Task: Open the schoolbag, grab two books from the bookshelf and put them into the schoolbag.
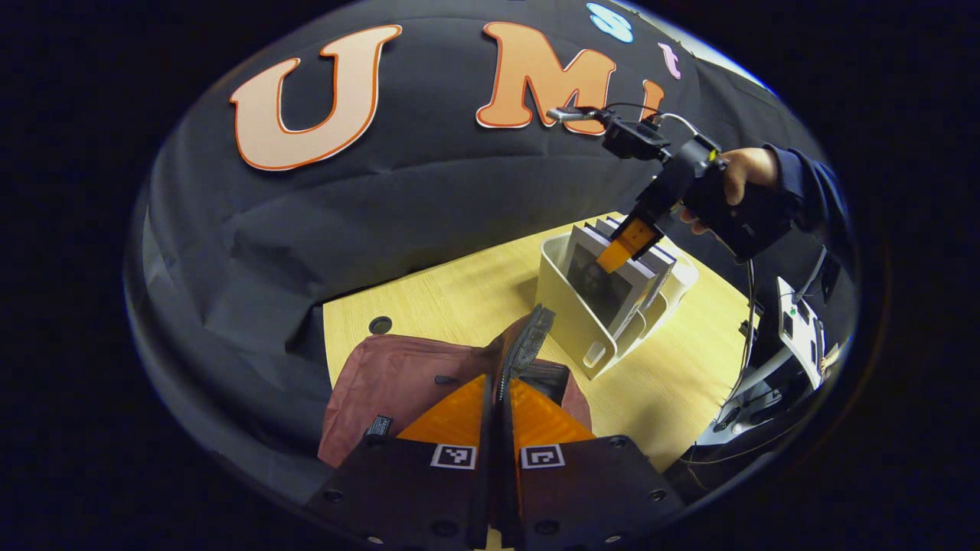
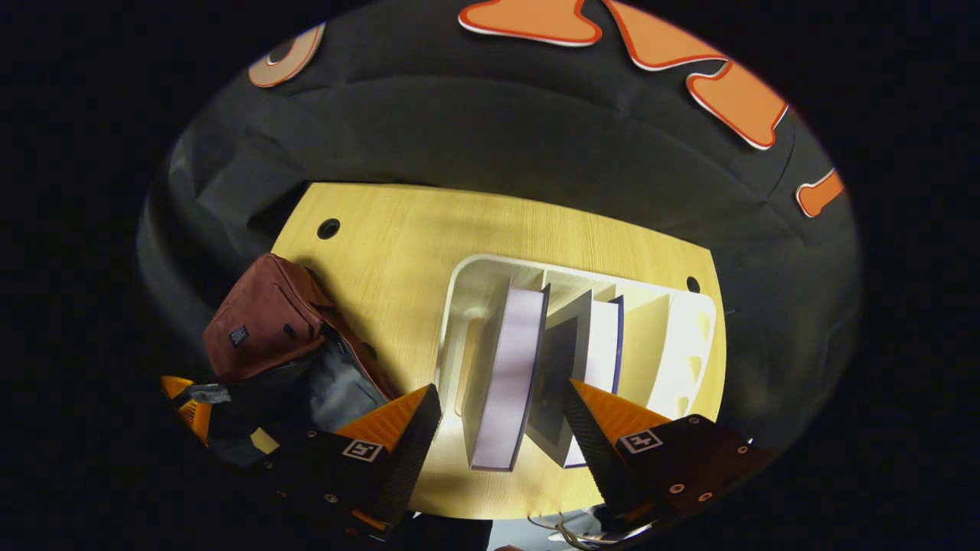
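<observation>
The right gripper [image 2: 501, 417] hangs wide open, empty, straddling the front book [image 2: 509, 375] in the white bookshelf [image 2: 459, 306] just ahead. The left gripper [image 1: 498, 417] is pinched on the schoolbag's [image 1: 398, 383] zipper flap [image 1: 527, 340]. Closing askew could catch two books or tip the rack.

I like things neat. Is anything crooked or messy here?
Slightly. The books in the white bookshelf lean at different angles rather than standing straight. The schoolbag sags, its flap pinched up by the left gripper. Nothing looks spilled or broken.
</observation>
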`<state>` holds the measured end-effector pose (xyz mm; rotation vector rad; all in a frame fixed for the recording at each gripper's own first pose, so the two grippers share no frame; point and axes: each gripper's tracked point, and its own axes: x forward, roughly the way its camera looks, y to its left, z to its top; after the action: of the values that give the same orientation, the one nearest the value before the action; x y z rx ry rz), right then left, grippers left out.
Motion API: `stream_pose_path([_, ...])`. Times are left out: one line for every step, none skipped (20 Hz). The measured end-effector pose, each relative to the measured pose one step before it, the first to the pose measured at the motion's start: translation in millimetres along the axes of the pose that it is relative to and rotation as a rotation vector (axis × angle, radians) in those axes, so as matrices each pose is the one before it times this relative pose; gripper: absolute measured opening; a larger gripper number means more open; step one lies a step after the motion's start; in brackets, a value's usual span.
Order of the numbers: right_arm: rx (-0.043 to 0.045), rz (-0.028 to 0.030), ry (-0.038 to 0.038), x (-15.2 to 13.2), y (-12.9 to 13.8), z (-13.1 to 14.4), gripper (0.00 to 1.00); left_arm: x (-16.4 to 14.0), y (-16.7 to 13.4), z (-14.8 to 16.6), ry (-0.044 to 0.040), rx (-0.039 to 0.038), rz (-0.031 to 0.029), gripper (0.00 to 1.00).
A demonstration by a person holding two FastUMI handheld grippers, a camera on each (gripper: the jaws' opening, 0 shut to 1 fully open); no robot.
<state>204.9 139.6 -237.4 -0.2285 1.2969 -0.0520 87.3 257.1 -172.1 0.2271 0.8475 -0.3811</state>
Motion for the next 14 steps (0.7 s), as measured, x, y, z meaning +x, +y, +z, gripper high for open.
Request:
stream_pose_path([0.01657, 0.01085, 0.01917, 4.47, 2.24, 1.81, 0.96, 1.9, 1.24, -0.2, 0.00084, -0.00063, -0.00354, 0.07])
stream_pose_path([0.01634, 0.00219, 0.02159, 5.68, 0.75, 0.36, 0.96, -1.09, 1.25, -2.14, 0.00321, -0.00111, -0.00176, 0.07])
stream_pose_path([0.01569, 0.00434, 0.02446, 4.32, -0.31, 0.52, 0.96, 0.5, 0.39, -2.09, 0.00044, -0.00197, -0.0032, 0.07])
stream_pose_path([0.0163, 0.00256, 0.02732, 4.23, -0.51, -0.93, 0.96, 0.74, 0.98, -1.91, 0.00128, -0.00107, -0.00269, 0.07])
stream_pose_path([0.0142, 0.0009, 0.02166, 2.86, 0.31, 0.59, 0.94, -0.16, 0.64, -0.89, -0.00012, 0.00082, -0.0007, 0.07])
stream_pose_path([0.01061, -0.00467, 0.02561, 2.71, -0.79, 0.11, 0.92, -0.13, 2.85, -1.4, 0.00172, 0.0008, 0.00118, 0.07])
stream_pose_path([0.0146, -0.0043, 0.01341, 1.95, -1.33, 2.57, 0.88, 1.64, 1.25, -1.31, 0.00296, -0.00051, 0.00047, 0.07])
stream_pose_path([0.01535, -0.00102, 0.01924, 4.17, -1.94, -1.02, 0.84, 0.21, 0.89, -1.47, 0.00111, -0.00217, -0.00067, 0.07])
stream_pose_path([0.01281, -0.00171, 0.01541, 2.06, 0.05, 0.31, 0.76, 0.63, 0.73, 0.14, 0.00039, -0.00413, -0.00159, 0.07])
stream_pose_path([0.00783, -0.00711, 0.00619, 0.29, -0.29, 1.43, 0.72, 1.54, 1.12, -1.37, 0.00047, -0.00497, 0.00032, 0.07])
stream_pose_path([0.00543, -0.00978, 0.00497, 1.89, -0.93, 1.45, 0.55, 0.44, 1.26, -1.13, -0.00065, -0.00547, -0.00137, 0.07])
stream_pose_path([0.0104, 0.00196, 0.0104, -0.42, -0.77, -2.91, 0.58, 0.54, -0.15, -1.03, 0.00077, -0.00486, -0.00172, 0.07])
stream_pose_path([0.01263, 0.01277, 0.0143, -0.59, 3.77, -3.09, 0.45, 0.86, -0.79, -0.13, 0.00043, -0.00287, -0.00164, 0.07])
stream_pose_path([0.00544, 0.01019, 0.00647, -5.72, 2.5, -0.71, 0.41, 1.19, 0.63, -0.37, 0.00089, -0.00218, -0.00113, 0.07])
